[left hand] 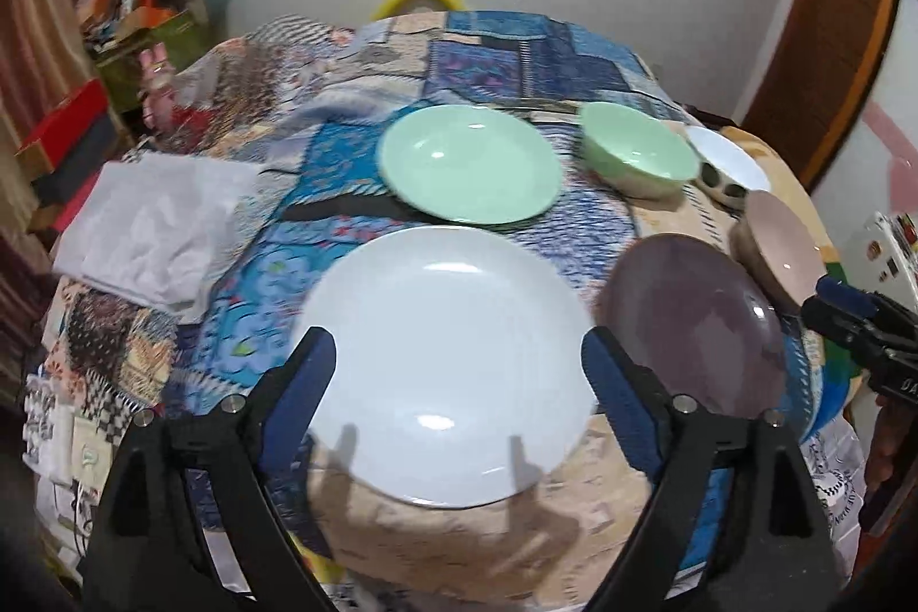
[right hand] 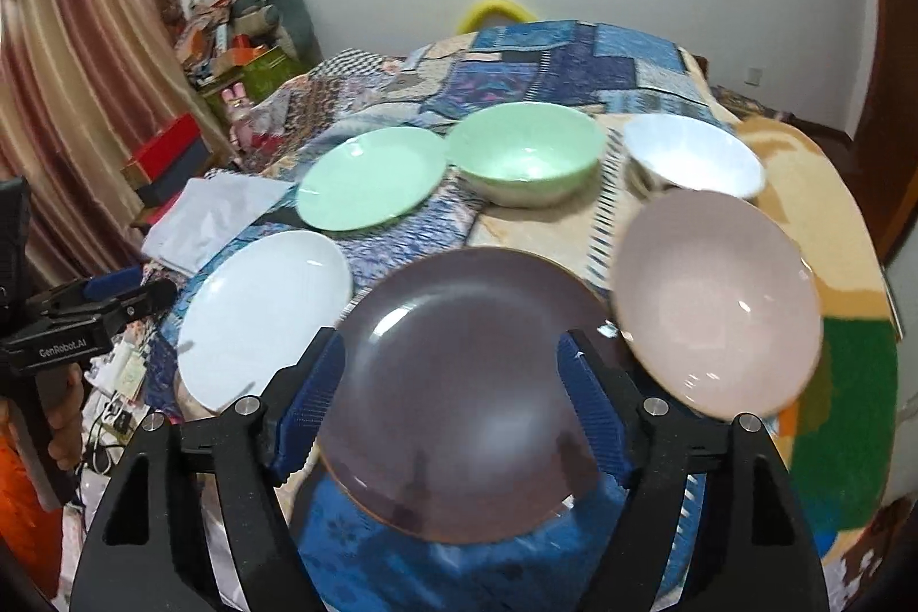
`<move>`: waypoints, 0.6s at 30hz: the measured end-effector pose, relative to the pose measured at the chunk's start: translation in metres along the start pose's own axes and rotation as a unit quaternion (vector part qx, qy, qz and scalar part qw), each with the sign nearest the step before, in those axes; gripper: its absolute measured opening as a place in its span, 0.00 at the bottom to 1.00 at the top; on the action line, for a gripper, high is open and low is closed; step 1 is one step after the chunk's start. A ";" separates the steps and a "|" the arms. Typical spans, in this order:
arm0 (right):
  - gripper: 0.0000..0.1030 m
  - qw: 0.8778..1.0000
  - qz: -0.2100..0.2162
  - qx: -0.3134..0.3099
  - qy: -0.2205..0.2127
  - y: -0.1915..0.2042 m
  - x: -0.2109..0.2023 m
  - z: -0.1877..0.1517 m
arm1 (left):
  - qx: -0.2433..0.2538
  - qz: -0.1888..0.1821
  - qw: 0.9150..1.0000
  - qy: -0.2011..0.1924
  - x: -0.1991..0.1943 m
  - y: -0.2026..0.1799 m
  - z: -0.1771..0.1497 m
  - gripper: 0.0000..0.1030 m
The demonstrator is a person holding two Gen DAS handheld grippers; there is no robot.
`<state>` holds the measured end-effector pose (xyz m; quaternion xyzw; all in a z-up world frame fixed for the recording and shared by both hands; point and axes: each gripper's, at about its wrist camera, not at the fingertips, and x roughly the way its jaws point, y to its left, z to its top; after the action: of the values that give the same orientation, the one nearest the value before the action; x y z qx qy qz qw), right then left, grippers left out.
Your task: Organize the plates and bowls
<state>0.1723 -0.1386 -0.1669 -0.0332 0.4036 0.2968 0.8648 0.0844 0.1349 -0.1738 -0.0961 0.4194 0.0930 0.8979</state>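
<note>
A white plate [left hand: 447, 325] lies flat on the patchwork blanket [left hand: 516, 55]. My left gripper [left hand: 456, 354] hovers over its near half, open, with a finger on each side and nothing held. A dusky purple plate [right hand: 459, 382] lies under my right gripper [right hand: 453, 348], which is also open and empty. Behind them sit a green plate [left hand: 470, 164], a green bowl [right hand: 528, 153] and a white bowl [right hand: 694, 153]. A pink bowl [right hand: 717, 302] stands tilted to the right of the purple plate. In the left wrist view the right gripper [left hand: 849, 319] shows at the right edge.
A folded white cloth [left hand: 155, 222] lies on the blanket to the left of the plates. Red and dark boxes [right hand: 172, 159] and piled clutter [right hand: 241, 32] stand beside the bed by a curtain [right hand: 74, 84]. A hand [right hand: 63, 417] holds the left gripper's handle.
</note>
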 end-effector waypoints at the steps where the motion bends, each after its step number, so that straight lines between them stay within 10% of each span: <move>1: 0.72 1.000 0.003 -0.005 0.003 0.005 0.006 0.003 | -0.006 0.002 1.000 0.002 0.001 0.006 -0.002 0.86; 18: 0.71 0.994 0.042 -0.060 0.080 0.065 0.107 0.030 | -0.079 -0.012 0.993 0.081 0.051 0.086 -0.033 0.86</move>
<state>0.2107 -0.0244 -0.2114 -0.0920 0.4542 0.3531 0.8127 0.0714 0.2139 -0.2417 -0.1794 0.4808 0.1070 0.8516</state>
